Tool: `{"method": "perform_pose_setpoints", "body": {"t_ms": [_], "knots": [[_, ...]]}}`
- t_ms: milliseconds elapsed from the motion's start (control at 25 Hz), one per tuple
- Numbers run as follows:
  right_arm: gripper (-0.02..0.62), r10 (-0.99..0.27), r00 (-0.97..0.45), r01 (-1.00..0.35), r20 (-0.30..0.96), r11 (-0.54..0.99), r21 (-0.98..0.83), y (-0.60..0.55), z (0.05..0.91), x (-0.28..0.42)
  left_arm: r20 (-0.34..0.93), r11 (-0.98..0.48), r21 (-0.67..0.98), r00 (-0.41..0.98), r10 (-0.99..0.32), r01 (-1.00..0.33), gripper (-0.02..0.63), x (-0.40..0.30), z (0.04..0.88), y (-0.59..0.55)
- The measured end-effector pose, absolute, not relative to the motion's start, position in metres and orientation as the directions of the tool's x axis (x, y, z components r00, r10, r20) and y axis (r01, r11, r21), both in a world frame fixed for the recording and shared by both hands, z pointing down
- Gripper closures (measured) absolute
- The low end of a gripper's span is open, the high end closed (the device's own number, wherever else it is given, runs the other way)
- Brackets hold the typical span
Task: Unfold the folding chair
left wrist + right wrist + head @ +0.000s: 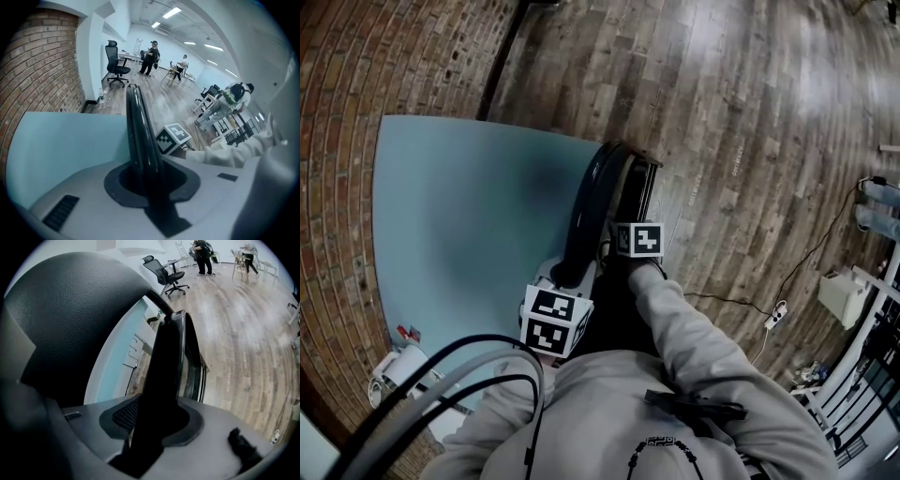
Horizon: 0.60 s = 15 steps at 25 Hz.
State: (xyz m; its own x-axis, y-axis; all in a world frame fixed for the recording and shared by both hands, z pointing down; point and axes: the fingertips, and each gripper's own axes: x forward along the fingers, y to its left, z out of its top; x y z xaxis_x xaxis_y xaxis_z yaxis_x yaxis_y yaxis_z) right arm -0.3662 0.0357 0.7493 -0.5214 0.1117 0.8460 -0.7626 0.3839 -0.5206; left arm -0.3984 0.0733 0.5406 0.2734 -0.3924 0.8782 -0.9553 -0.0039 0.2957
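The black folding chair [598, 202] stands folded on the wood floor, at the right edge of a light blue mat [459, 216]. My left gripper [572, 272] is shut on its glossy curved top tube [138, 126], which runs up between the jaws of the left gripper [147, 180]. My right gripper [617, 251] sits just right of it. In the right gripper view a flat black chair part [171, 357] fills the gap of the right gripper [154, 425], with both pads against it. A black padded cushion [70, 310] looms at that view's upper left.
A brick wall [337, 187] borders the mat on the left. A cable and power strip [773, 319] lie on the floor to the right, near a white rack [862, 375]. Far off stand an office chair [116, 61] and people [151, 56].
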Motion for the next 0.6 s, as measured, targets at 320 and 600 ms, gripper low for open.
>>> {"method": "perform_pose_setpoints", "body": {"t_ms": [320, 600], "knots": [[0.459, 0.043, -0.562, -0.774, 0.826, 0.325, -0.543, 0.022, 0.721, -0.330, 0.821, -0.034, 0.356, 0.330, -0.466, -0.934, 0.525, -0.355, 0.505, 0.066], [0.459, 0.006, -0.574, -0.789, 0.819, 0.267, -0.554, 0.012, 0.697, -0.276, 0.790, -0.097, 0.361, 0.359, -0.497, -0.927, 0.517, -0.302, 0.482, 0.060]]}}
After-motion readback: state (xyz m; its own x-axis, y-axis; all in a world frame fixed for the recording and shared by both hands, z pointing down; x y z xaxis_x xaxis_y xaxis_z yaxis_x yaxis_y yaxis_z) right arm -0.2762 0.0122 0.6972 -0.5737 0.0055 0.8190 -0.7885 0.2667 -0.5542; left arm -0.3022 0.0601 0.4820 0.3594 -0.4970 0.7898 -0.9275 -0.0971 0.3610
